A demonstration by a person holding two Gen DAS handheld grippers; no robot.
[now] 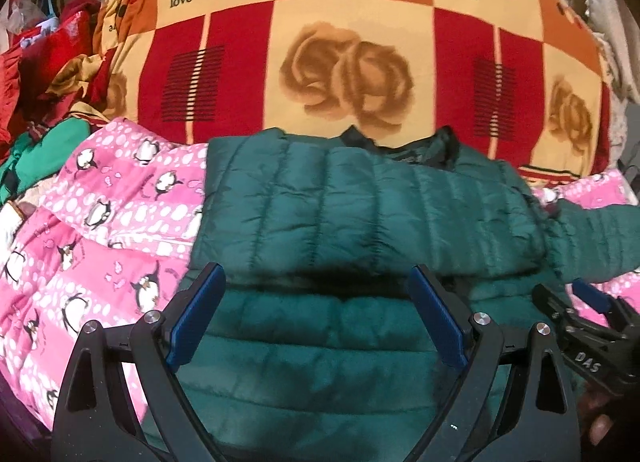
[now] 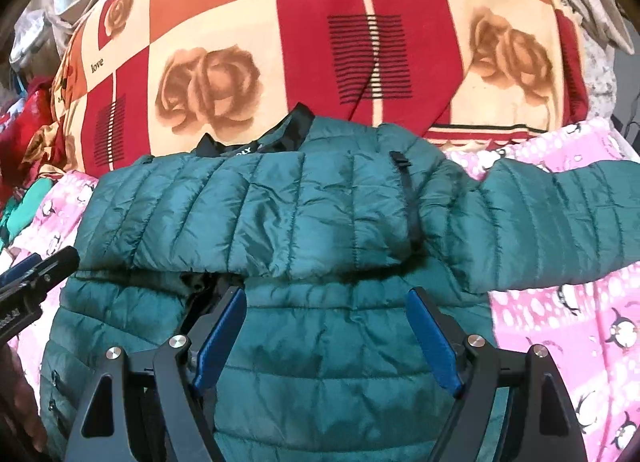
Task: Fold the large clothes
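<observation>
A dark green quilted puffer jacket (image 2: 280, 214) lies across a pink penguin-print quilt (image 1: 100, 230), with a red, orange and cream rose-patterned blanket (image 1: 352, 42) beyond it. Its upper part is doubled over the lower body, making a padded roll across the middle, and the black-lined collar (image 2: 296, 130) sits at the far edge. One sleeve (image 2: 560, 214) stretches out to the right over the quilt, not yet folded in.

The left gripper (image 1: 316, 290) stands over the near half of the jacket with its blue pads spread wide and nothing between them. The right gripper (image 2: 326, 310) is likewise spread wide and empty, poised just short of the folded roll.

The jacket looks light and puffy, with a slick nylon shell: it will compress under the pads, spring back when released, and probably slide on itself. A pinch on one thin shell layer could slip, so a quilted seam or the hem offers better purchase. The outstretched sleeve is best taken near its cuff, though that end is cut off by the view's edge. The zipper (image 2: 410, 202) adds a stiffer line.
</observation>
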